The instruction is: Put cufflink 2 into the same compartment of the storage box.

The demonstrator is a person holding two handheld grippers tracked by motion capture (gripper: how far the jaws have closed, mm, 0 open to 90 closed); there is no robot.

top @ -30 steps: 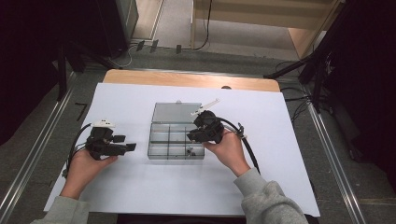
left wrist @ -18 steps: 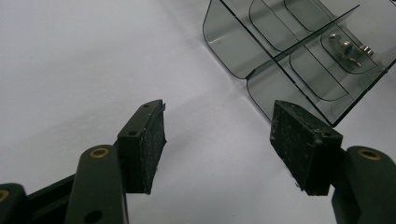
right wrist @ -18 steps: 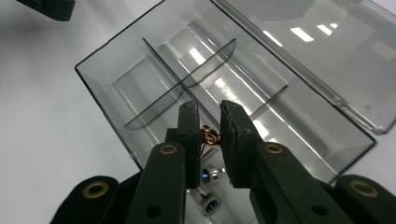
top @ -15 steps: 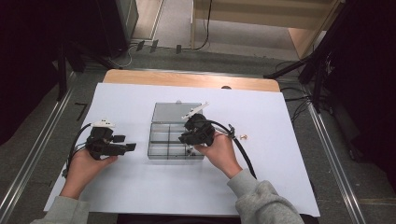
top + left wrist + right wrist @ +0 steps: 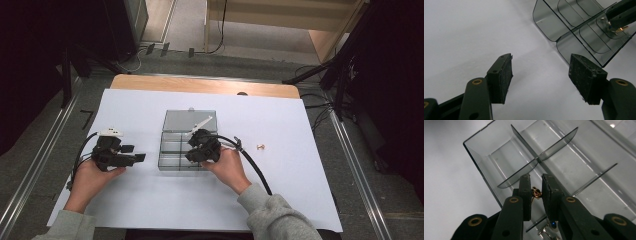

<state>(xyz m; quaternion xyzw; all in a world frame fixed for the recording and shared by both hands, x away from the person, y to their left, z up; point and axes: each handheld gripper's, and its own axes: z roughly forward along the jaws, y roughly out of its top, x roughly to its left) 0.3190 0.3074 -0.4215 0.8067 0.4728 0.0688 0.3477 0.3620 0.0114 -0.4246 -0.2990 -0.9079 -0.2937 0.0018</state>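
Since a second ago our right gripper (image 5: 192, 148) has come left over the smoky clear-plastic compartment box (image 5: 172, 150). Our left gripper (image 5: 141, 157) waits released on the white worktop (image 5: 300, 190). The right clamps a tiny gold earring (image 5: 536, 192): light, slippery, easily bent, best pinched mid-body.

We see a glossy smoky-clear plastic organizer box (image 5: 186, 142), shiny gold-coloured metal earring (image 5: 536, 192), and matt white paper sheet (image 5: 300, 190).

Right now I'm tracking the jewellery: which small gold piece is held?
The gold piece pinched by the right hand-held gripper over the clear box; the other gold piece lies loose on the white sheet.
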